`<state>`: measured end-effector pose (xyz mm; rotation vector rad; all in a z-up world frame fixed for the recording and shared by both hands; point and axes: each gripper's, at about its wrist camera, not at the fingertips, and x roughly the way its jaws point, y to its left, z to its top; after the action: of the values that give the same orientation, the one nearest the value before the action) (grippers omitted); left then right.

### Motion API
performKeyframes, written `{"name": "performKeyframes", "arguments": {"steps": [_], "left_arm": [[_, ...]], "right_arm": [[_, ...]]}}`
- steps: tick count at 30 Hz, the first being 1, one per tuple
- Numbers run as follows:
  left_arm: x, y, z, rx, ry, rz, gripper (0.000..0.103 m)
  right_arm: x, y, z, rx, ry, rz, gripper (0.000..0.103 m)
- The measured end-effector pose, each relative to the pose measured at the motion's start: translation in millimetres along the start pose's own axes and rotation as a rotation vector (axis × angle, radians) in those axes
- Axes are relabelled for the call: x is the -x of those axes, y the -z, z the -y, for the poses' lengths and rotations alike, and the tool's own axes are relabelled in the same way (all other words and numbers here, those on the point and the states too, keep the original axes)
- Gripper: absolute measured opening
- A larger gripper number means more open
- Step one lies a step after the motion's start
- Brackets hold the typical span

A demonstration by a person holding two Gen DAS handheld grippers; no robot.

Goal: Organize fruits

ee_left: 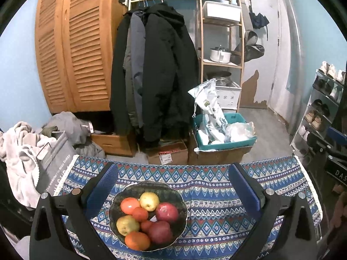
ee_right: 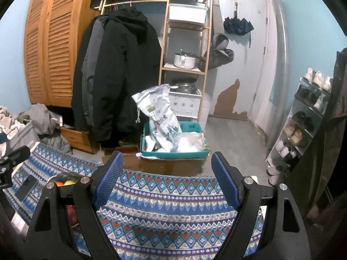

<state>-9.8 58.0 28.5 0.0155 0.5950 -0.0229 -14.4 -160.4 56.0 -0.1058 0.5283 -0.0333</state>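
Right wrist: right gripper (ee_right: pixel 167 179) wide open, empty.

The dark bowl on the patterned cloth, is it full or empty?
Full. The bowl holds a heap of fruit: oranges, yellow pears and red apples nearly cover its inside.

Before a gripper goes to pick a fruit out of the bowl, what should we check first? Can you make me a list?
1. Left gripper jaws apart and holding nothing: ok.
2. Right gripper jaws apart and holding nothing: ok.
3. Bowl sits flat on the patterned tablecloth, away from the edges: ok.
4. Fruits are in reach of the left gripper, with the yellow apple on top and uncovered: ok.
5. Bare cloth in front of the right gripper for setting fruit down: ok.
6. A second dish or tray for sorting: cannot tell, none is in view.
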Motion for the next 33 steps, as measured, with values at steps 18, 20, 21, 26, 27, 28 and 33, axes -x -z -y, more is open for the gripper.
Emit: {"name": "performKeyframes", "arguments": {"steps": [18, 20, 21, 26, 27, 28, 33], "left_arm": [[-0.2, 0.7, 2.2, 0.0, 0.003, -0.009, 0.102], [-0.4, 0.8, 2.2, 0.002, 0.003, -0.011, 0.102], [-0.4, 0.9, 2.2, 0.003, 0.003, -0.013, 0.102], [-1.0, -0.1, 1.8, 0.005, 0.003, -0.018, 0.102], [-0.9, 0.0, 1.7, 0.006, 0.002, -0.017, 0.102], [-0.6, -0.1, 1.8, 0.006, 0.003, -0.015, 0.102], [-2.0, 0.1, 1.6, 0.005, 0.001, -0.015, 0.102]], "right_arm": [[-2.3, 2.7, 3.6, -0.006, -0.006, -0.01, 0.082], [-2.4, 2.6, 3.2, -0.008, -0.007, -0.011, 0.082], [-2.4, 2.8, 3.0, -0.007, -0.007, -0.012, 0.082], [-2.3, 2.8, 2.6, -0.003, -0.004, -0.013, 0.082], [-2.3, 2.9, 2.7, -0.003, -0.003, -0.013, 0.082], [-1.9, 3.1, 2.4, -0.003, -0.002, -0.013, 0.082], [-2.1, 3.0, 2.9, -0.001, -0.004, -0.013, 0.082]]}}
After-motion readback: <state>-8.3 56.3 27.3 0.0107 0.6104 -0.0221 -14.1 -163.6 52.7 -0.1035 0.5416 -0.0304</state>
